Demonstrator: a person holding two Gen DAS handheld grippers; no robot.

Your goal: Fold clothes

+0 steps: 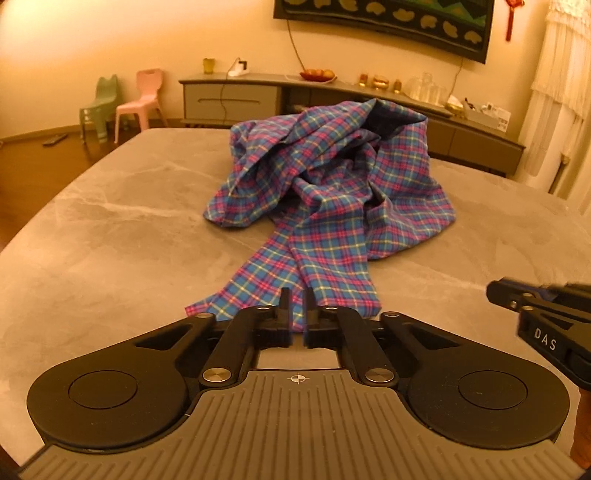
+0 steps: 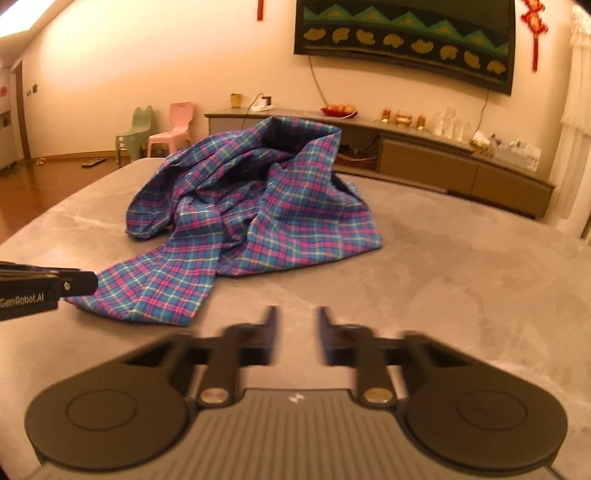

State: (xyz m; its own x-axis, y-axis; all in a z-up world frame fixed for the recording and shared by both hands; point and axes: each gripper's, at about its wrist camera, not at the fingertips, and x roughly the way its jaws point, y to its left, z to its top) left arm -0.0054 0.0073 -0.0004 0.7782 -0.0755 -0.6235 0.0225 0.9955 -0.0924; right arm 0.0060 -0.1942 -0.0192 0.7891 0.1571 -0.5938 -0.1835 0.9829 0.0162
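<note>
A blue, pink and yellow plaid garment [image 1: 325, 177] lies crumpled in a heap on the grey marble table [image 1: 110, 229], with one long strip reaching toward me. My left gripper [image 1: 297, 299] is shut on the near end of that strip. In the right wrist view the garment [image 2: 251, 206] lies ahead and to the left. My right gripper [image 2: 297, 317] is open and empty over bare table, to the right of the strip's end. The left gripper also shows in the right wrist view [image 2: 79, 282] at the cloth's edge.
A long low cabinet [image 2: 424, 158] with glassware and a fruit bowl stands behind the table under a wall screen [image 2: 406, 33]. Two small plastic chairs [image 1: 122, 103] stand on the wooden floor at far left. The table edge curves away on the left.
</note>
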